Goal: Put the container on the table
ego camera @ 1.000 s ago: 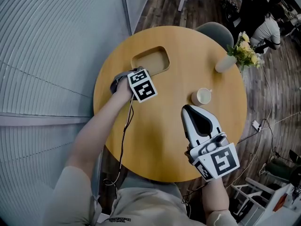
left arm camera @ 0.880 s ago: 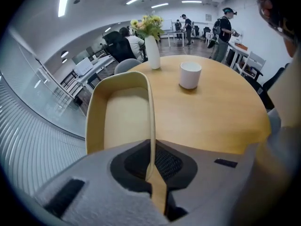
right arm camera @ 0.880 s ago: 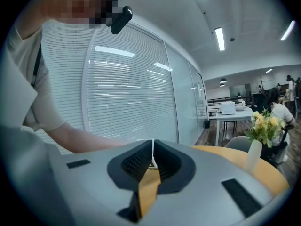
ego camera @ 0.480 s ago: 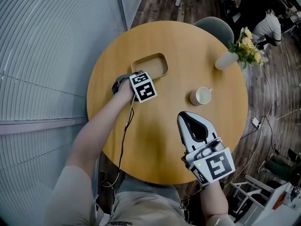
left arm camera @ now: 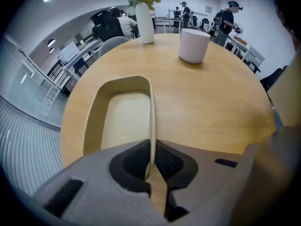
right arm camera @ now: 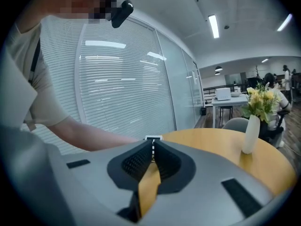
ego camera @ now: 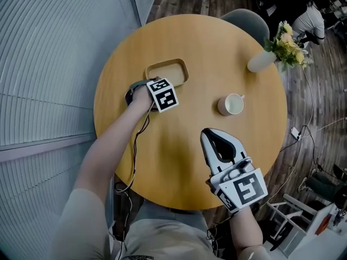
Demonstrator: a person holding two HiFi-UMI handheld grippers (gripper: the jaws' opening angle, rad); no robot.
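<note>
The container (ego camera: 167,71) is a shallow tan tray with rounded corners, at the far left of the round wooden table (ego camera: 190,161). My left gripper (ego camera: 160,85) points steeply down and is shut on its near rim. In the left gripper view the thin wall of the container (left arm camera: 123,119) runs straight between the dark pads of the left gripper (left arm camera: 151,161). Its base is level with the table top; I cannot tell whether it touches. My right gripper (ego camera: 208,134) hovers over the table's near side, shut with nothing in it, and the right gripper (right arm camera: 152,155) shows its pads together.
A white cup (ego camera: 232,104) stands right of centre and also shows as the cup (left arm camera: 194,45). A white vase with yellow flowers (ego camera: 260,72) sits at the far right edge, the vase (right arm camera: 250,133) ahead of the right gripper. A grey chair (ego camera: 246,20) is behind the table, white blinds at the left.
Both grippers have sunk toward the table. The left one has carried the container down with it, still gripped by the rim.
</note>
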